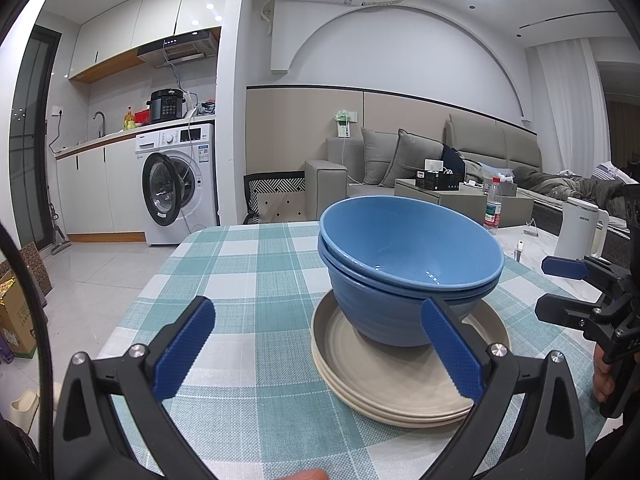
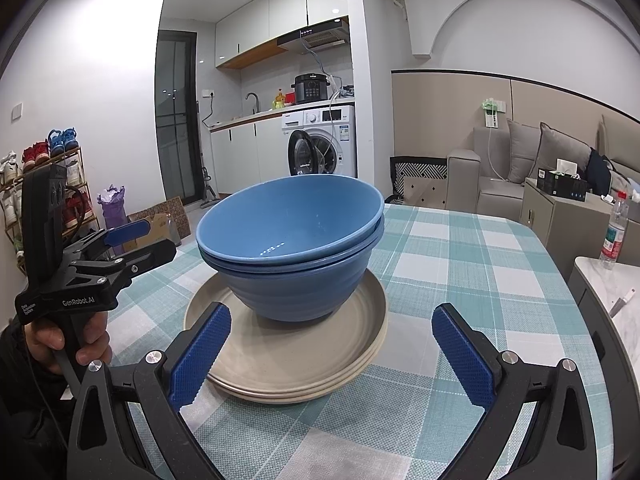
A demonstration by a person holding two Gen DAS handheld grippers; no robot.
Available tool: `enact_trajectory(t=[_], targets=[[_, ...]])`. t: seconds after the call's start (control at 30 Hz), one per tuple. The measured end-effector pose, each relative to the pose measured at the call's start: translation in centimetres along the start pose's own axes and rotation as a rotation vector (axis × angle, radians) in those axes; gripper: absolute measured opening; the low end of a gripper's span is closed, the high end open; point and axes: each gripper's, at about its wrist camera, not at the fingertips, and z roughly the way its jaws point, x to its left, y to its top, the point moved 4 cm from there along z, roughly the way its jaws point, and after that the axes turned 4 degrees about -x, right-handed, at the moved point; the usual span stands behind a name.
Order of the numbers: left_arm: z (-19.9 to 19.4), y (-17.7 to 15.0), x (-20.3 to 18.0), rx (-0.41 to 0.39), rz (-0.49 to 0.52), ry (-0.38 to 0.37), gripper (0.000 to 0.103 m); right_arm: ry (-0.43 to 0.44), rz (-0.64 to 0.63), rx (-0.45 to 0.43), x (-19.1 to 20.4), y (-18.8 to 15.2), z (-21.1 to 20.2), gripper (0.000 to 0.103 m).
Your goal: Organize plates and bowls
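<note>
Blue bowls (image 1: 408, 268), two of them nested one inside the other, stand on a stack of beige plates (image 1: 384, 376) in the middle of the bench (image 1: 248, 280), which is covered with a teal and white checked cloth. The upper bowl sits a little tilted in the lower one. How many plates are in the stack I cannot say surely; it looks like three rims. In the left wrist view the left hand-held gripper (image 1: 318, 350) fills the lower part of the frame, its blue pads spread wide and holding nothing, the right-side pad in front of the plate rim. The right hand-held gripper (image 2: 330, 354) is also wide open and empty in the lower part of its own view, with the plates just ahead of its fingers. A white kettle (image 1: 580, 228) stands at the right edge of the left wrist view.
</note>
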Motion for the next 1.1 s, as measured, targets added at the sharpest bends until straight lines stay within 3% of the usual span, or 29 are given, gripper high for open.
enact_trajectory(t=[1.1], targets=[[0.10, 0.07, 0.14, 0.000, 0.004, -0.001, 0.103, 0.003, -0.001, 0.000, -0.07, -0.08, -0.11, 0.103]])
